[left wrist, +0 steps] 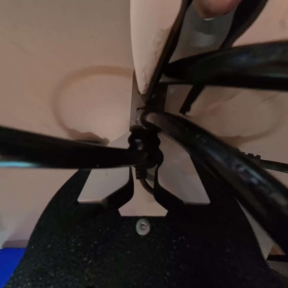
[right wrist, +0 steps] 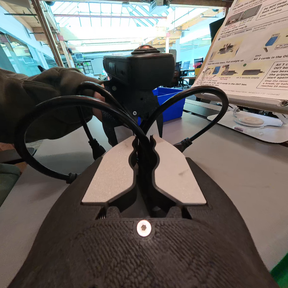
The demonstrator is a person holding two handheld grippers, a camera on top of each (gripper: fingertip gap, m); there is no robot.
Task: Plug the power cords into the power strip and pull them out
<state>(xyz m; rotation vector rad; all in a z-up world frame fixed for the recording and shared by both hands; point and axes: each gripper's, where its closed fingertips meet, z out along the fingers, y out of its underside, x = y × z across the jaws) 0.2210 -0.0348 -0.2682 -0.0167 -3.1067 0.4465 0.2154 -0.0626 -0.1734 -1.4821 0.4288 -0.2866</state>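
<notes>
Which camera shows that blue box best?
The right wrist view: the blue bin stands on the table behind the left gripper, its rim and front wall sharp. The left wrist view catches only a blurred blue patch at its lower left corner, possibly the same bin.

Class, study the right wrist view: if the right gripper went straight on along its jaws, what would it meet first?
Probably the black cords looping just past its tips; the right gripper is already shut on them. Right behind stands the left gripper, held by a gloved hand. Depth between them is unclear.
</notes>
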